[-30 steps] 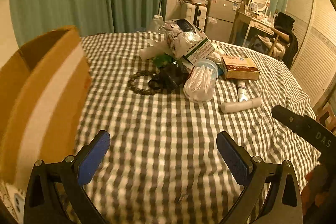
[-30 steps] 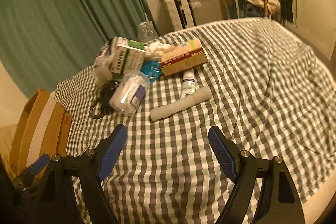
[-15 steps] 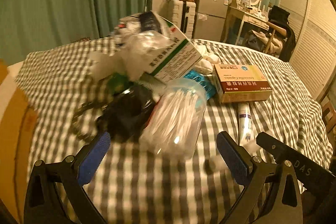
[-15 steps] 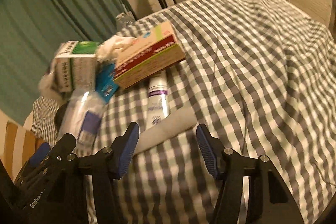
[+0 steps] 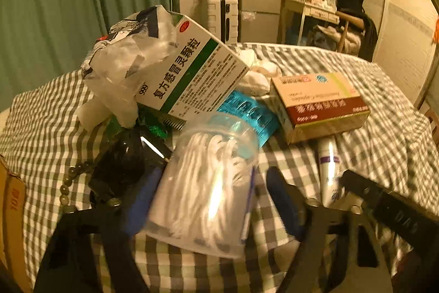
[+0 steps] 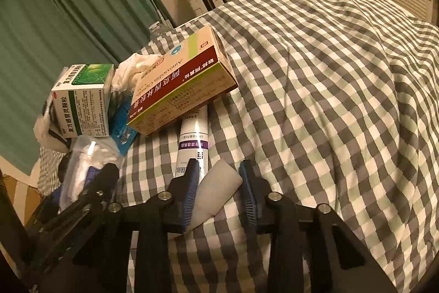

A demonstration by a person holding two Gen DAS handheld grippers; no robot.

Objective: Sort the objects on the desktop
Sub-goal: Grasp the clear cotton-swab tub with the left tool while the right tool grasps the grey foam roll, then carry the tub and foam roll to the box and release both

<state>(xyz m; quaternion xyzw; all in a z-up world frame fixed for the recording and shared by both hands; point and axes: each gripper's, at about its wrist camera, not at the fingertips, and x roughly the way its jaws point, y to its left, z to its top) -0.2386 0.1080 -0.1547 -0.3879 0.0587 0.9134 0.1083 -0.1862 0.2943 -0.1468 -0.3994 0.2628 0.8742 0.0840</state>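
Left wrist: left gripper (image 5: 208, 194) closing, swab jar (image 5: 205, 183) between its fingers, contact unclear. Right gripper (image 6: 218, 180) closing, roll (image 6: 216, 190) between, left pad touching.

Right tool (image 6: 216, 194) closing around white roll (image 6: 216, 190) on checked cloth (image 6: 329, 89); left pad touching it, right pad just beside. Ointment tube (image 6: 192, 140) directly ahead, amoxicillin box (image 6: 181, 84) beyond.

Clear cotton-swab tub (image 5: 204, 183) and gauze roll (image 6: 216, 190) on checked cloth (image 6: 329, 100)
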